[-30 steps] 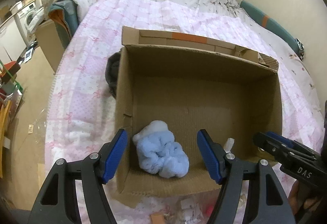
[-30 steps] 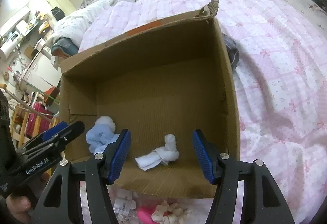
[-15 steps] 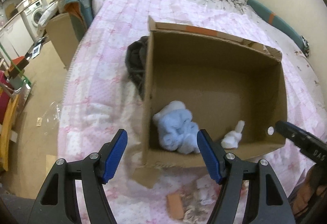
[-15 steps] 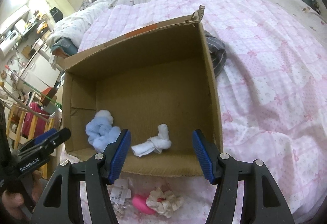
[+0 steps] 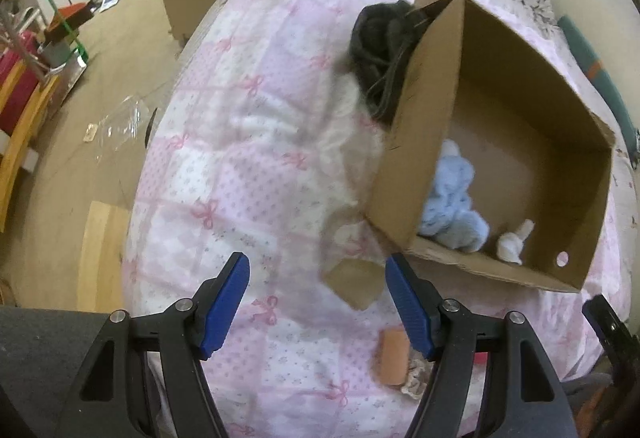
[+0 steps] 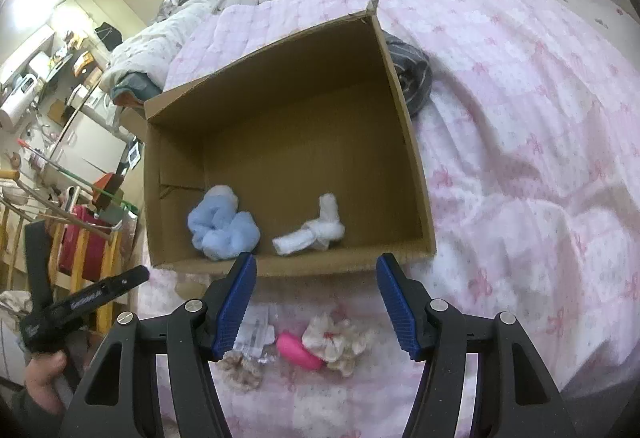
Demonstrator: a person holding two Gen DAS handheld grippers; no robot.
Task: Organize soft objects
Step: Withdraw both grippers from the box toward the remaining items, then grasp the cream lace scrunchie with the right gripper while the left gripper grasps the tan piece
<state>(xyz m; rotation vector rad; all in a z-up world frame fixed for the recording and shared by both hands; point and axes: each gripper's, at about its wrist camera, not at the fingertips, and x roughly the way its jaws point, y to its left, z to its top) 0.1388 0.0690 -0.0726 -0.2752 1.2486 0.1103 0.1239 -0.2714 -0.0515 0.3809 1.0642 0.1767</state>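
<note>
Left wrist view: left tongs (image 5: 316, 298) released, empty, over the bed (image 5: 256, 142) near its front edge. Box (image 5: 416, 158) beside them holds a blue cloth (image 5: 456, 206).

Right wrist view: right tongs (image 6: 314, 302) released, empty. Scrunchie (image 6: 340, 342) and pink piece (image 6: 298, 350) lie below, at the bed's front edge: light, soft, squashable; pinch the scrunchie's bunched middle.

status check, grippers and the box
Both hand-held grippers, left and right, open, empty. Blue cloth, white cloth in cardboard box. Nothing blocking.
</note>
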